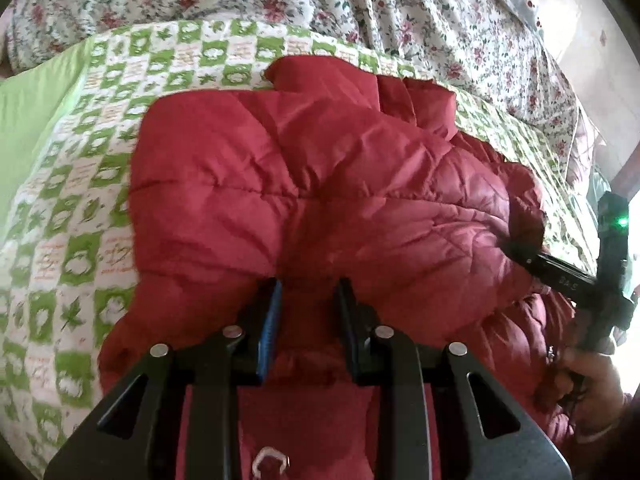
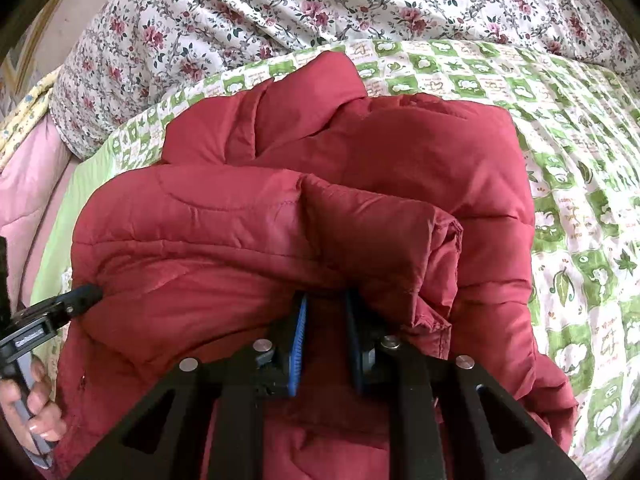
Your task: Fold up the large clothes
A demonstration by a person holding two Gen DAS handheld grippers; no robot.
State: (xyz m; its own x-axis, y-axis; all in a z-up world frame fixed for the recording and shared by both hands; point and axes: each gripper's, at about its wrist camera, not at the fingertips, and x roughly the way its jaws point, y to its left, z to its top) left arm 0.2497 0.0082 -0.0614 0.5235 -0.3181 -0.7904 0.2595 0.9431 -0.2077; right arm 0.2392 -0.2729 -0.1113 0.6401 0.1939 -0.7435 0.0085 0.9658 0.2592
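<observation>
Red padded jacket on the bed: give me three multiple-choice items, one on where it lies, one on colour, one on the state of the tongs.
1. The red padded jacket lies on:
A. a green-and-white checked quilt
B. a wooden floor
C. a chair

2. The sheet behind the quilt is:
A. plain blue
B. white with red flowers
C. striped black

3. The left tongs are:
A. empty in the air
B. holding a hanger
C. closed on jacket fabric

Answers:
A, the green-and-white checked quilt shows around the jacket.
B, the floral sheet has red blooms.
C, red cloth fills the gap; the right tongs grip likewise.
</observation>
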